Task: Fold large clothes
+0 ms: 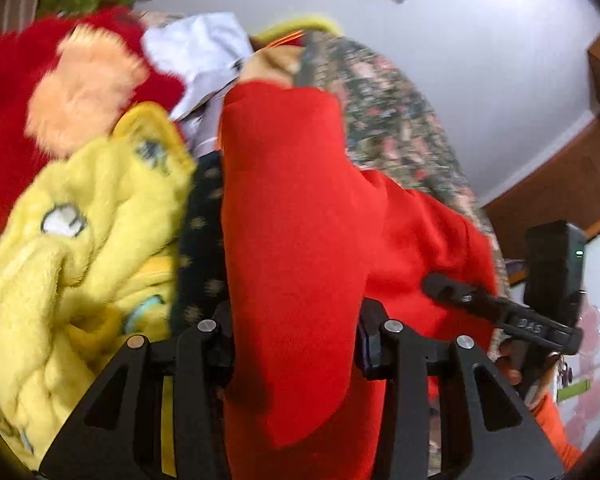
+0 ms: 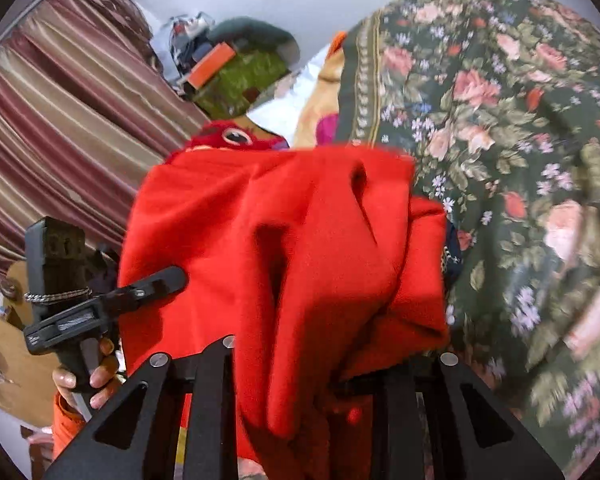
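A large red garment (image 1: 300, 220) hangs bunched between both grippers. In the left wrist view it drapes over my left gripper (image 1: 296, 344), which is shut on it, and hides the fingertips. My right gripper (image 1: 452, 292) shows at the right edge, its fingers shut on the same cloth. In the right wrist view the red garment (image 2: 292, 248) covers my right gripper (image 2: 332, 368), which is shut on it. My left gripper (image 2: 156, 284) shows at the left, pinching the garment's edge.
A yellow fleece garment (image 1: 80, 240), a red furry toy (image 1: 60, 92) and a dark dotted cloth (image 1: 200, 240) lie at the left. A dark floral sheet (image 2: 520, 160) fills the right. Striped curtains (image 2: 60, 120) hang at the left.
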A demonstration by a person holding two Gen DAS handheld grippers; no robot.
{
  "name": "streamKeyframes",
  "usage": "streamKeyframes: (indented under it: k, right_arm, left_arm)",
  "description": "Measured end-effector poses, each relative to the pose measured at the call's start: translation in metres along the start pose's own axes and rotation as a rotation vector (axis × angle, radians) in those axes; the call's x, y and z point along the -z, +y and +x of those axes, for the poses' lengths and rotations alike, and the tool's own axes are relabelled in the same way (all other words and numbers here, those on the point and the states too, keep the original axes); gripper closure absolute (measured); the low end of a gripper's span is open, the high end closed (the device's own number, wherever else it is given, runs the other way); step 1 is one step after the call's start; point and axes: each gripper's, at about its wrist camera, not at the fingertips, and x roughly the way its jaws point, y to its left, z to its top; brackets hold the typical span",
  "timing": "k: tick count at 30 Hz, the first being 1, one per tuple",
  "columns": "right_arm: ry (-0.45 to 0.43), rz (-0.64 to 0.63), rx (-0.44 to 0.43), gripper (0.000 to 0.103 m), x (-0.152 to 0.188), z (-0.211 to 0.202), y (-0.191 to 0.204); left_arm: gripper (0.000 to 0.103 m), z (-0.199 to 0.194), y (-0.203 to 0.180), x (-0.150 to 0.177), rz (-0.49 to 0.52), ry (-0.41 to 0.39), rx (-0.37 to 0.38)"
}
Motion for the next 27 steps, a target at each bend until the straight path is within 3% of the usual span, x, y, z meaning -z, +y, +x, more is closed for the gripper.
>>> streamKeyframes:
  k: [4, 6, 7, 9, 11, 14, 17, 21, 23, 27]
  right_arm:
    - [0.012, -0.101, 0.065, 0.077, 0.001, 0.015, 0.001]
    - [0.036, -0.164, 0.154, 0.056, 0.005, 0.018, 0.002]
    - [0.038, -0.191, 0.226, 0.028, 0.009, 0.016, 0.001]
    - [0.000, -0.243, 0.379, 0.006, 0.015, 0.008, 0.002]
    - [-0.013, -0.253, 0.411, 0.006, 0.018, -0.003, 0.005]
    - [-0.018, -0.246, 0.355, 0.006, 0.023, -0.018, 0.014]
    - [0.002, -0.246, 0.287, 0.006, 0.031, -0.016, 0.024]
    - [0.074, -0.274, 0.303, 0.006, 0.047, 0.004, 0.026]
    - [0.125, -0.282, 0.328, 0.006, 0.059, 0.014, 0.017]
    - [0.174, -0.241, 0.296, 0.006, 0.073, 0.010, -0.001]
  left_arm:
    - [0.046, 0.001, 0.022, 0.007, -0.051, -0.013, 0.068]
    - [0.041, 0.001, 0.020, 0.011, -0.014, 0.000, 0.033]
    - [0.037, -0.001, 0.016, 0.014, 0.010, 0.001, 0.006]
    - [0.035, -0.010, 0.005, 0.018, 0.052, -0.001, -0.025]
    - [0.035, -0.017, -0.005, 0.021, 0.095, -0.009, -0.053]
    - [0.033, -0.033, -0.020, 0.029, 0.168, -0.035, -0.094]
    - [0.017, -0.047, -0.029, 0.042, 0.197, -0.058, -0.136]
    - [0.012, -0.037, -0.029, 0.062, 0.229, -0.002, -0.251]
    - [0.011, -0.034, -0.018, 0.077, 0.220, 0.017, -0.279]
    - [0.011, -0.045, -0.004, 0.089, 0.148, 0.024, -0.258]
